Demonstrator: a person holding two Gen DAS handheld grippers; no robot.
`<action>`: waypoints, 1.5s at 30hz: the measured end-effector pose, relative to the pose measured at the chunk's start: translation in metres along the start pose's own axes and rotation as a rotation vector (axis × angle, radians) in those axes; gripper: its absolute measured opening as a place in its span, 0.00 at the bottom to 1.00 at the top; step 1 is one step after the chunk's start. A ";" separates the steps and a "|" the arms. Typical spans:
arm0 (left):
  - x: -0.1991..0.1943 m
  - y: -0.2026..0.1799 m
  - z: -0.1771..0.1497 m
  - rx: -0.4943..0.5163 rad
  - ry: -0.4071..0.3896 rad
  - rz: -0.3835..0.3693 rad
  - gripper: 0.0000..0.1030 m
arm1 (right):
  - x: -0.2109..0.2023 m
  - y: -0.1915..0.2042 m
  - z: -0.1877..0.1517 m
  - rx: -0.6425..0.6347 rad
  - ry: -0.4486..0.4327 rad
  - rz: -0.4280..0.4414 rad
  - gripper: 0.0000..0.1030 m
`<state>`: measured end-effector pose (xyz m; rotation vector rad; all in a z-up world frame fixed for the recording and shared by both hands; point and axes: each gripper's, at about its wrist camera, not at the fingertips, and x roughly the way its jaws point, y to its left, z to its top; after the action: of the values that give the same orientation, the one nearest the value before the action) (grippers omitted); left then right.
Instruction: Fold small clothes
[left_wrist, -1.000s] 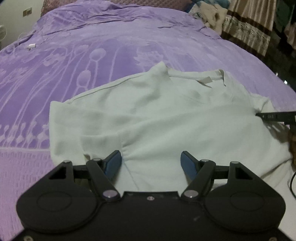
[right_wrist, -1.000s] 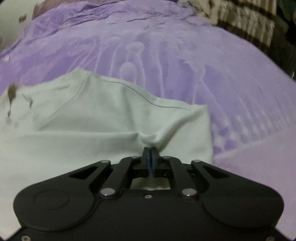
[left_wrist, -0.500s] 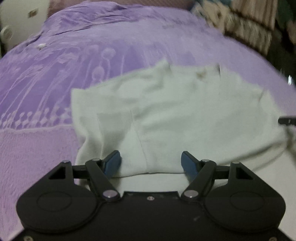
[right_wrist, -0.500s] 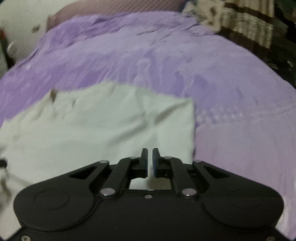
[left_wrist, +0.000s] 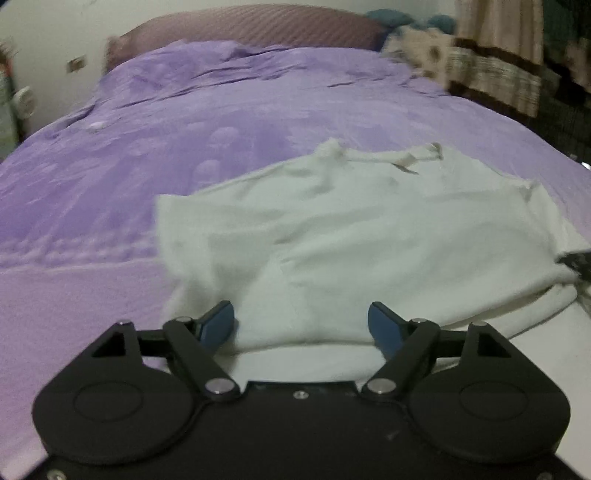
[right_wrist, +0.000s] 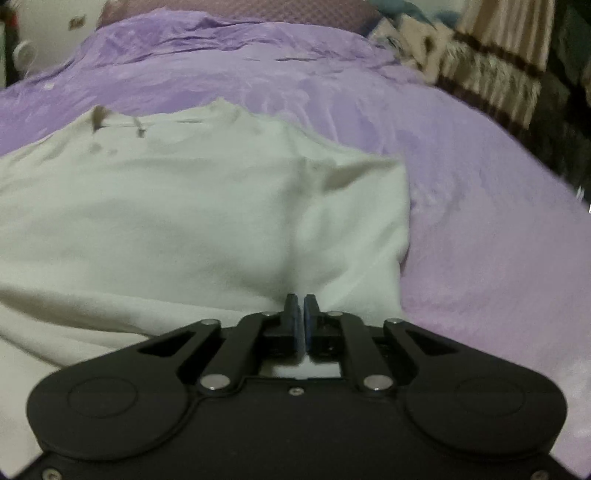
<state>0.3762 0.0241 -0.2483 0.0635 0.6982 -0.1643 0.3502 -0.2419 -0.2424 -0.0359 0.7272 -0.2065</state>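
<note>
Purple bed (left_wrist: 229, 122) carries white shirt (left_wrist: 369, 229) spread flat for folding; left hand-held gripper (left_wrist: 301, 325) opening, nothing between; right hand-held gripper (right_wrist: 300, 314) together, apparently empty.

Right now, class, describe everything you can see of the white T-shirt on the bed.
The white T-shirt is a plain, soft-looking knit, lying mostly flat and rumpled on the purple bedspread. Its ribbed collar points toward the far end of the bed, with a small label at the neck. One short sleeve spreads out to the side. The near part looks doubled over, with a rolled edge toward the cameras. The left gripper hovers above the near edge, jaws opening, nothing between them; the right gripper looks shut, not visibly pinching cloth.
</note>
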 end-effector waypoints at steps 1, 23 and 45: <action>-0.016 0.003 0.002 -0.019 0.022 0.017 0.79 | -0.010 -0.006 0.004 -0.003 0.019 0.006 0.18; -0.247 0.092 -0.177 -0.436 0.369 -0.224 0.79 | -0.262 -0.170 -0.177 0.480 0.130 0.248 0.67; -0.237 0.049 -0.191 -0.599 0.371 -0.488 0.77 | -0.218 -0.196 -0.209 0.724 0.264 0.613 0.49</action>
<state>0.0848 0.1243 -0.2409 -0.6695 1.1017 -0.4101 0.0189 -0.3825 -0.2351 0.9077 0.8570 0.1260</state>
